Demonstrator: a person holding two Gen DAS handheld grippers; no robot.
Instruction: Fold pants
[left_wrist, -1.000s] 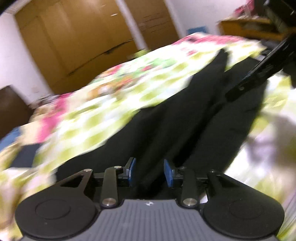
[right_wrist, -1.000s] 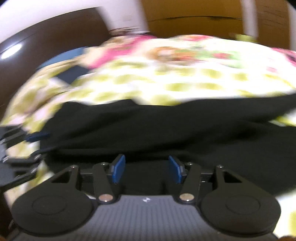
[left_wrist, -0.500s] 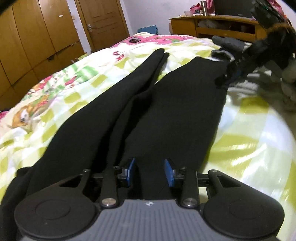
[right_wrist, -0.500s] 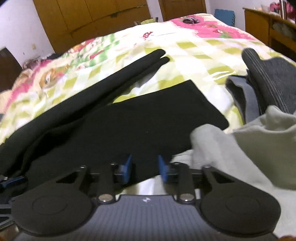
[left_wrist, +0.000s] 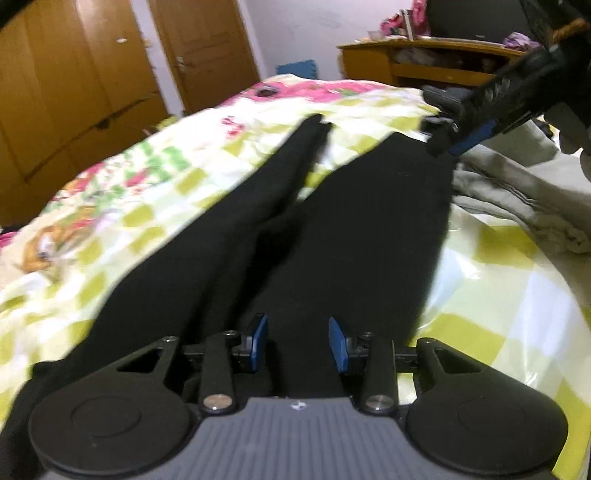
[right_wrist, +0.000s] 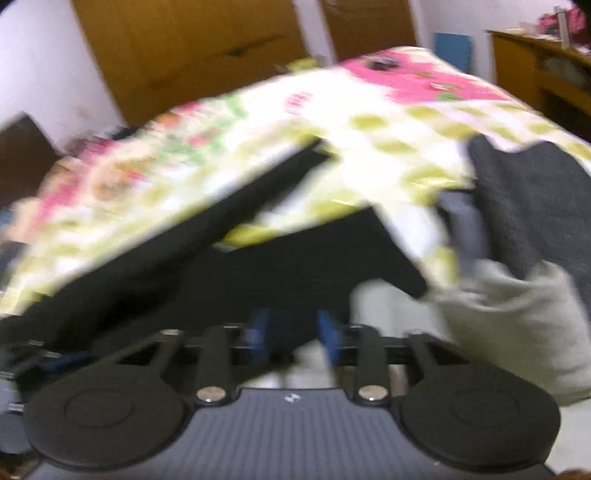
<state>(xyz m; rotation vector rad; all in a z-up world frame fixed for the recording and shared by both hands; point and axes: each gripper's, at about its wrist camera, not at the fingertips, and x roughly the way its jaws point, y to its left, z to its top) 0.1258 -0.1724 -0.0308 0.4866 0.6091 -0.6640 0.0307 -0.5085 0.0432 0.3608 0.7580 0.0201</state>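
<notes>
Bedspread (left_wrist: 155, 206), one, floral and green-checked, fills the ground under and ahead of both claws in my two feeds. Pants (left_wrist: 332, 251), one black pair, lie flat on it directly ahead of the left claw (left_wrist: 297, 345); two legs counted, long axis running away from that claw toward the far end of the bed, waist end nearest it, cuffs farthest. The legs spread apart toward the cuffs, the one off its left pad narrower and seemingly doubled on itself. From the right claw (right_wrist: 291, 338) the same pants (right_wrist: 280, 266) run slantwise, from low on its left up to its far right; that feed is smeared by blur.

Heaps of other clothes: two that I can separate, a pale grey heap (right_wrist: 517, 325) just right of the right claw and a dark grey one (right_wrist: 532, 206) beyond it.

Left claw tips downward over the waist end, jaws partly apart and opening; black cloth shows in the gap, pads not pressing on it. Right claw, seen from the left feed (left_wrist: 458, 144), reaches in from the far right at the cuff of the nearer leg. Its jaws are opening too; the leg's edge sits between the blue pads (right_wrist: 327, 336), but I see no pinch.
</notes>
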